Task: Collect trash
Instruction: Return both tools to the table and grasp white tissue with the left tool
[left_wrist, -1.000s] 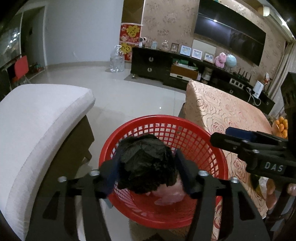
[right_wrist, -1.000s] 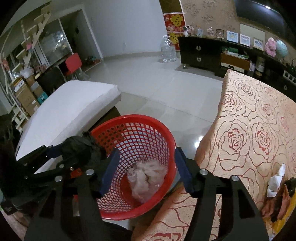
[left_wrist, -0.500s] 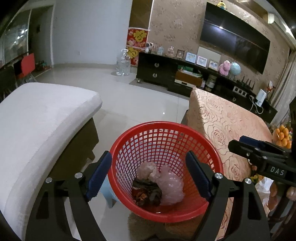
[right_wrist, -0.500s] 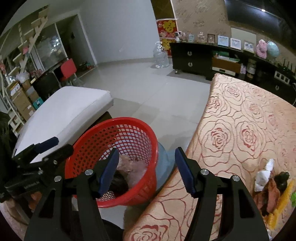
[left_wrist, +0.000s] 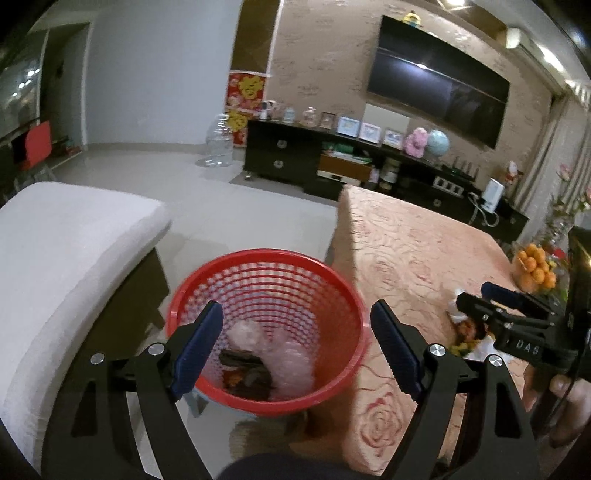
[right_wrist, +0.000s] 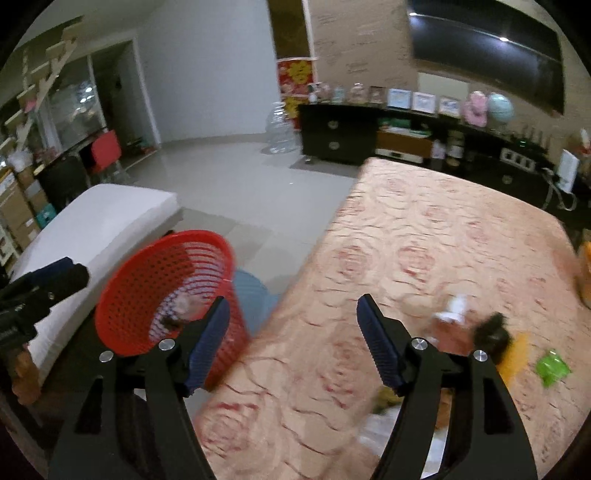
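Rose-patterned peach cloth-covered bench (right_wrist: 424, 240) fills the right; white cushioned seat (left_wrist: 62, 251) on the left, floor gap between. Round red plastic mesh basket (left_wrist: 266, 258) stands in that gap, just beside the bench's left edge, holding crumpled pink plastic bags (left_wrist: 288, 358) and dark scraps (left_wrist: 243, 363). Left claw (left_wrist: 297, 349) above the basket, released, nothing between its blue pads. Right claw (right_wrist: 291, 338) over the bench near its left edge, jaws just been opening, empty. Near the bench's right edge, blurred: white tissue wad (right_wrist: 456, 306), dark lump (right_wrist: 493, 334), green wrapper (right_wrist: 552, 367).
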